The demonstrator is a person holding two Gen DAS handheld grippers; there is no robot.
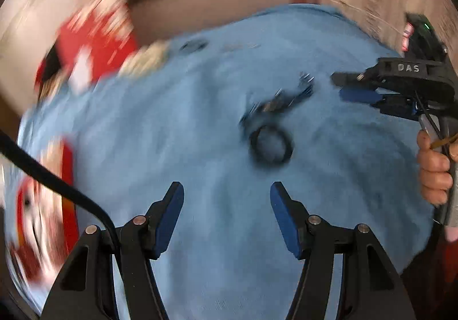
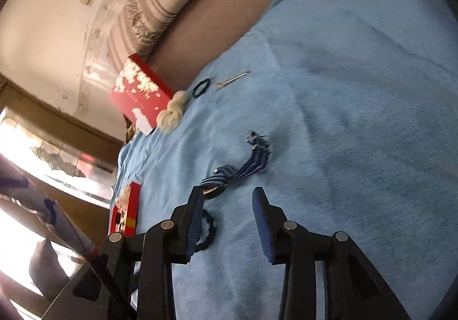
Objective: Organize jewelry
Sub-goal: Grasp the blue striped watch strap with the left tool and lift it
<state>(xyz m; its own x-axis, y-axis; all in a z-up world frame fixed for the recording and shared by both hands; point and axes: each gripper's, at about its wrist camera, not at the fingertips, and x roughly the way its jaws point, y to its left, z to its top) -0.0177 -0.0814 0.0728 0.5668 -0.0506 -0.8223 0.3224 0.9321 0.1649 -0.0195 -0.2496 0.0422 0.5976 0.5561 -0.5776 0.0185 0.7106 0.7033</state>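
A black hair tie [image 1: 270, 146] lies as a ring on the blue cloth [image 1: 171, 134], just ahead of my left gripper [image 1: 226, 191], which is open with nothing between its fingers. Beyond the tie lies a blue striped ribbon bow [image 1: 282, 99]. My right gripper [image 1: 339, 86] reaches in from the right, held by a hand [image 1: 432, 171]. In the right wrist view that gripper [image 2: 228, 195] is open and empty. The striped bow [image 2: 243, 168] lies just past its tips, and the black hair tie [image 2: 207, 231] is partly hidden behind its left finger [image 2: 194, 219].
Farther off on the cloth [image 2: 343, 119] lie a second dark hair tie [image 2: 200, 87], a metal hair clip [image 2: 232, 79] and a white fluffy piece [image 2: 171, 111]. A red box [image 2: 140, 94] and a red lid [image 2: 126, 211] sit at the cloth's left edge. The left wrist view is blurred.
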